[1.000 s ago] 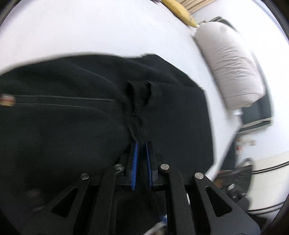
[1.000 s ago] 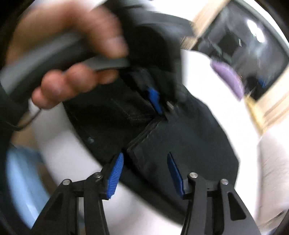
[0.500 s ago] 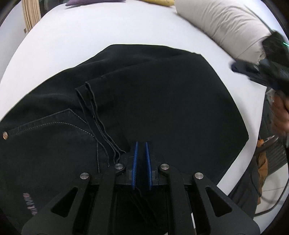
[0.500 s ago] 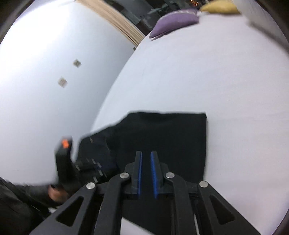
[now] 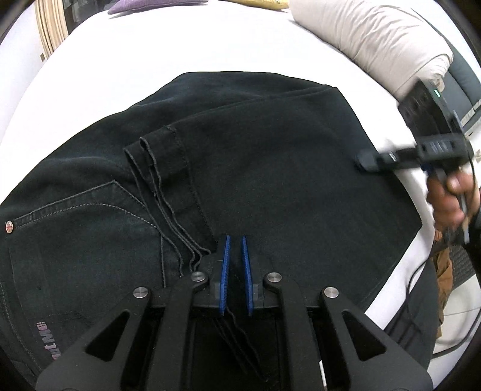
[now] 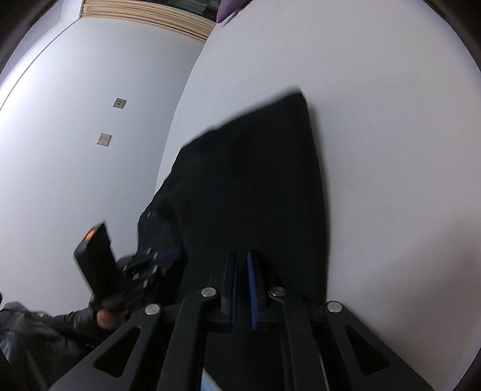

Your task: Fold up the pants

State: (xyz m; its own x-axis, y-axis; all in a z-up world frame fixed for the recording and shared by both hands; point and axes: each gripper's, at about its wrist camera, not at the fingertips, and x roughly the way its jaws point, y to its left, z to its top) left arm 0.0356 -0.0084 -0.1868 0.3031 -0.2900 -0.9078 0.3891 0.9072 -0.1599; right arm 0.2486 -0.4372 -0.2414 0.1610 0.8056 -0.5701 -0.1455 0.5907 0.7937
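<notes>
Now the black pants (image 5: 270,168) lie folded on the white bed (image 5: 186,42), hem edges stacked near the back pocket. Directly over them, the left gripper (image 5: 235,240) points steeply down with its blue pads nearly together, dark threads of the hem caught between them. At the far side of the pants, the right gripper (image 6: 242,255) has just been closing; its jaws stand nearly together above the cloth, nothing visibly between them.

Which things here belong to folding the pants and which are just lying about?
Job:
- black pants
- left gripper, shut on a fold of them
- right gripper, shut

Lying about:
- beige pillow
- purple cushion
- yellow cushion
</notes>
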